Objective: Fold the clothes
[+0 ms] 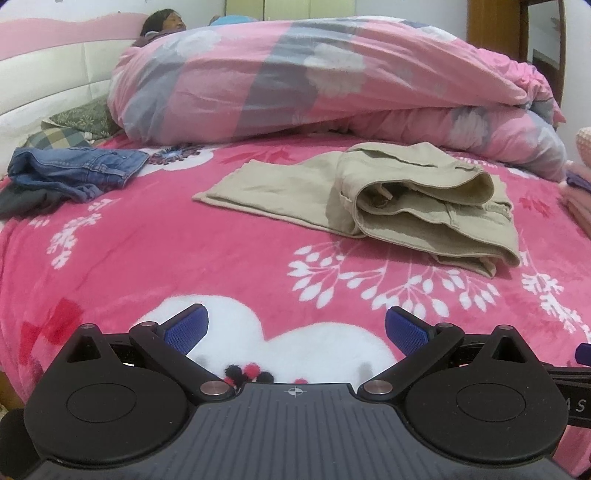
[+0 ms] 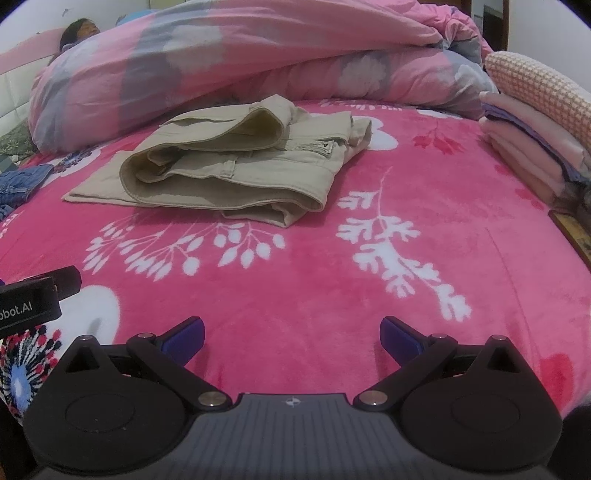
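Observation:
Beige trousers [image 1: 406, 199] lie partly folded on the pink floral blanket [image 1: 184, 251], with one end doubled over in thick layers and a flat part stretching left. The right wrist view shows the same beige trousers [image 2: 229, 166] ahead and slightly left. My left gripper [image 1: 295, 328] is open over the blanket's near part, well short of the trousers, with nothing between its blue pads. My right gripper [image 2: 291, 338] is open too, empty, above the pink floral blanket [image 2: 332, 266]. Part of the left gripper's body [image 2: 33, 302] shows at the left edge of the right wrist view.
A big pink and grey quilt [image 1: 314, 77] is heaped along the far side, with a person [image 1: 164, 22] lying behind it. Crumpled blue jeans [image 1: 74, 170] lie far left. A stack of folded pink clothes [image 2: 535, 147] stands at the right, beside a knitted item [image 2: 543, 85].

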